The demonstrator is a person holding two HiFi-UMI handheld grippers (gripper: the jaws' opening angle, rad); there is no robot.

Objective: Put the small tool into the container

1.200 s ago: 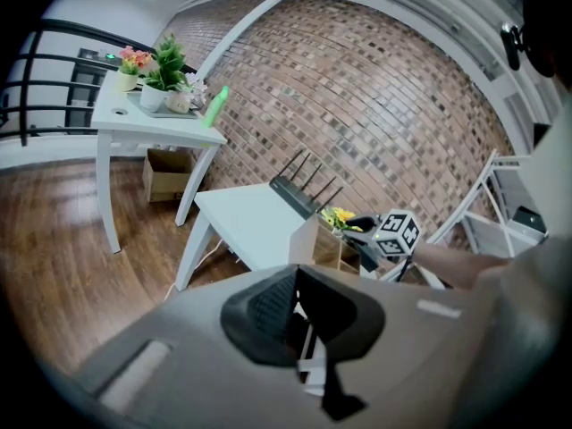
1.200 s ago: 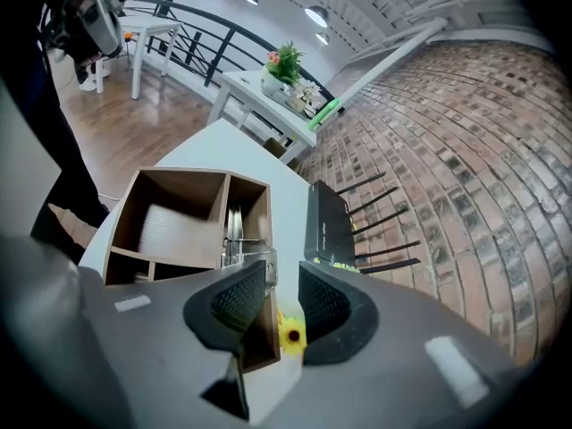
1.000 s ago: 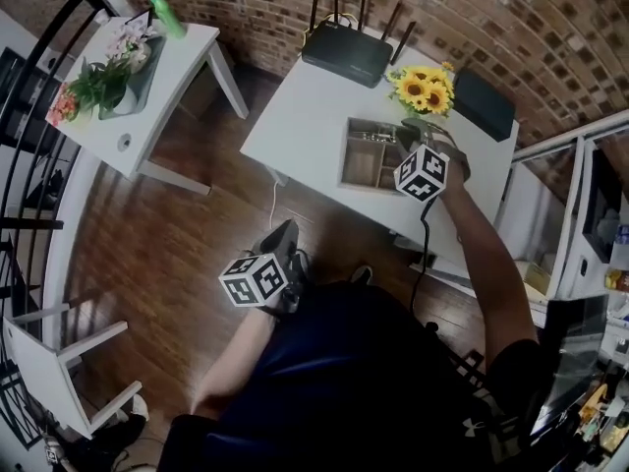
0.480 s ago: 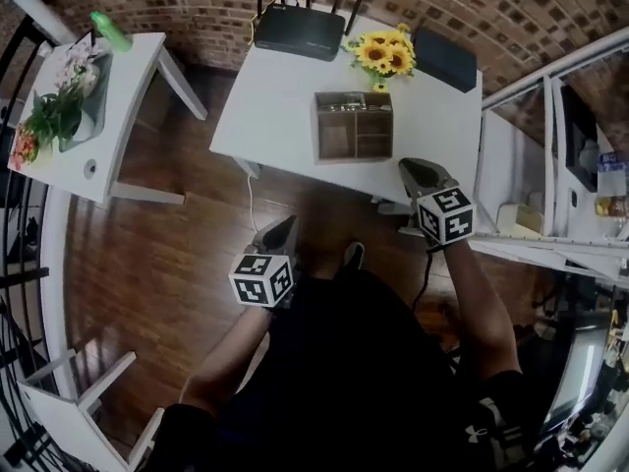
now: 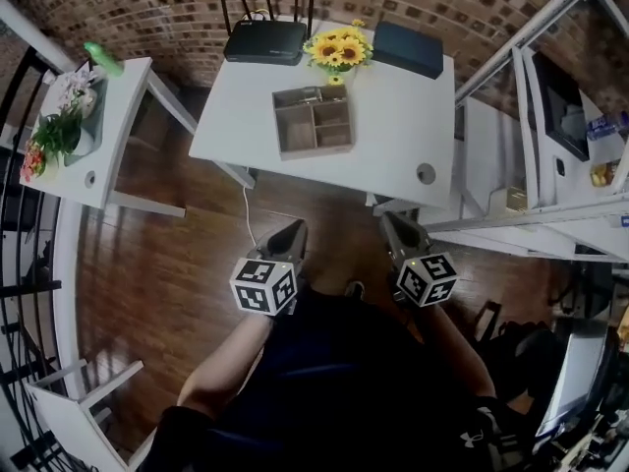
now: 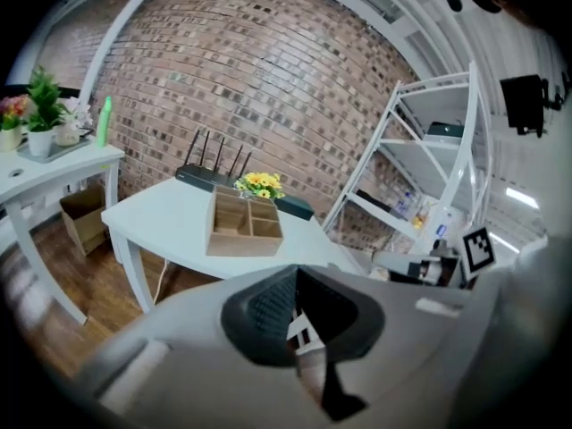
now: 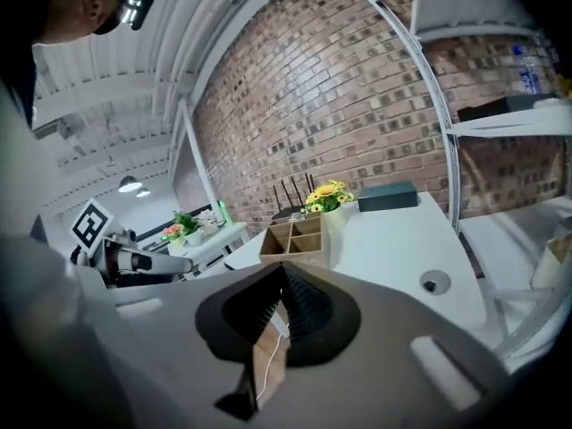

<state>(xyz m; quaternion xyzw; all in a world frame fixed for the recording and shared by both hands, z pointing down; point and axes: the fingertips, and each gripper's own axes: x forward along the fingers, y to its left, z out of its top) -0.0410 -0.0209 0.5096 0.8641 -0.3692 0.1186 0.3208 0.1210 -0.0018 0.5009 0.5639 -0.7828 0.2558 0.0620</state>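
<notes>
The wooden container (image 5: 313,121) with several compartments stands on the white table (image 5: 393,136), also seen in the left gripper view (image 6: 243,226) and the right gripper view (image 7: 295,236). Something small and pale lies in its back compartment (image 5: 307,94); I cannot make out what it is. Both grippers hang over the wood floor close to the person's body, well short of the table. My left gripper (image 5: 290,234) (image 6: 295,280) is shut with nothing in it. My right gripper (image 5: 396,229) (image 7: 284,280) is shut and empty too.
Behind the container stand a black router (image 5: 263,39), a vase of sunflowers (image 5: 337,49) and a dark box (image 5: 408,49). A side table with plants (image 5: 88,136) is at the left, a white shelving unit (image 5: 550,116) at the right, a white chair (image 5: 69,401) at lower left.
The right gripper has drawn back from over the container to beside the body, and its jaws have shut. The left gripper has stayed low near the body.
</notes>
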